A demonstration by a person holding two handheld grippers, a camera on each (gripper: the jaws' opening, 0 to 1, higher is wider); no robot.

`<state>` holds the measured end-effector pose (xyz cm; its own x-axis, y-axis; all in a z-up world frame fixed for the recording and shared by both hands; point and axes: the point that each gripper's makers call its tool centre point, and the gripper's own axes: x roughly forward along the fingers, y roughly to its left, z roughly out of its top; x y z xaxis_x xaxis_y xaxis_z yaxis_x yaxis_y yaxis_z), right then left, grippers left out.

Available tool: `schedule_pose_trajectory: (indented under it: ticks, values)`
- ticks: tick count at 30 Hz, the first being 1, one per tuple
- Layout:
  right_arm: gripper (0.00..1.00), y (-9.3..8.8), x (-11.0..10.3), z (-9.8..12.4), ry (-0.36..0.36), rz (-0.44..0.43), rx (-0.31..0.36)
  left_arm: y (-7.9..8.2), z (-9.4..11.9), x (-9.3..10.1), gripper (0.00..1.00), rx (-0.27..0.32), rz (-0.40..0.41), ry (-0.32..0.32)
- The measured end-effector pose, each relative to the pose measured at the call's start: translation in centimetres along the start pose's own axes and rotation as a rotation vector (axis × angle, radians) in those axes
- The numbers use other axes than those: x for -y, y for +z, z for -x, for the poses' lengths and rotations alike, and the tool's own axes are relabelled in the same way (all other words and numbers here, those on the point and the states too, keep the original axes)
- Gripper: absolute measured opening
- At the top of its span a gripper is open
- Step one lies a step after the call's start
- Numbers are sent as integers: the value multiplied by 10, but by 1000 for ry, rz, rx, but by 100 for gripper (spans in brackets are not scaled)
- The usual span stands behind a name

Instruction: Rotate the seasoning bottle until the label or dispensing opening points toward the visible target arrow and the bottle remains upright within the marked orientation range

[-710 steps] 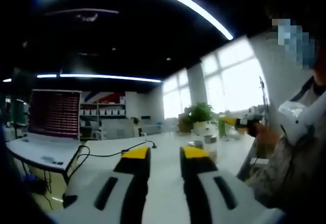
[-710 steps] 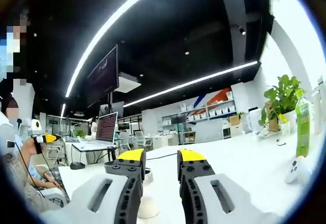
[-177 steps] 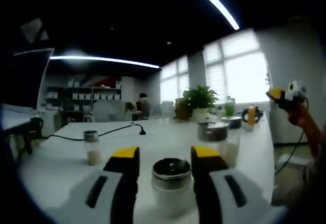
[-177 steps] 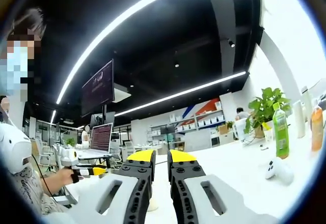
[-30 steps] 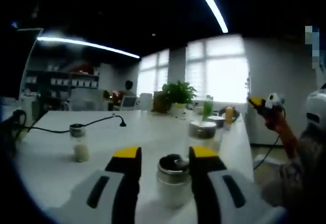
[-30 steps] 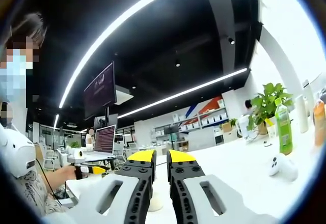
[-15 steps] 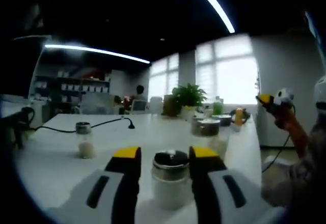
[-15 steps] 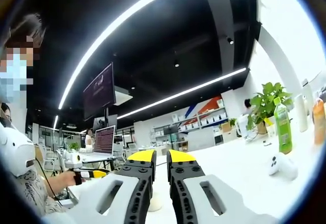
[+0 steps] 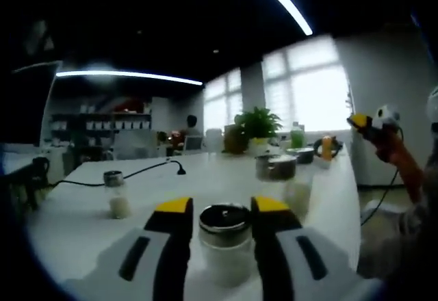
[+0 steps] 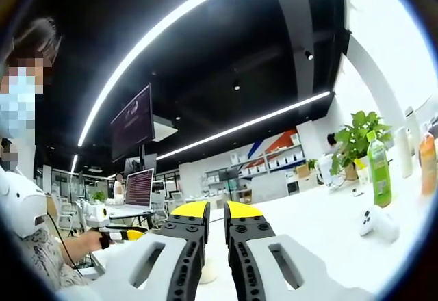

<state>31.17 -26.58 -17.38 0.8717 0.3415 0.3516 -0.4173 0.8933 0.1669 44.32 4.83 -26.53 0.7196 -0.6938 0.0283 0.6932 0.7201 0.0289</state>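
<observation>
- Since a second ago my left tongs have kept the salt jar between them; the room behind has swung a little.
- Jar stands straight up on the white desk, tongs touching its sides.
- My right tongs are held up, nearly closed, holding nothing.
- I think I'm mid-turn. Next, twist slowly and keep it straight. I can't see an arrow.

An open-plan office. Long strip lights cross a dark ceiling, a wide white desk stretches toward tall bright windows, wall shelves line the far end, and a laptop and hanging screen stand nearby.
</observation>
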Motion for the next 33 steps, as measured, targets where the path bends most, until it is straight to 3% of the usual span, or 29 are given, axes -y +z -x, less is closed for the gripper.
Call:
schedule_pose_trajectory:
  ticks: [13, 33]
  values:
    - [7, -2, -1, -1, 3, -1, -7, -3, 0, 2, 32, -14, 26, -49]
    - [7, -4, -3, -2, 7, -2, -11, -3, -1, 7, 32, -19, 24, -226]
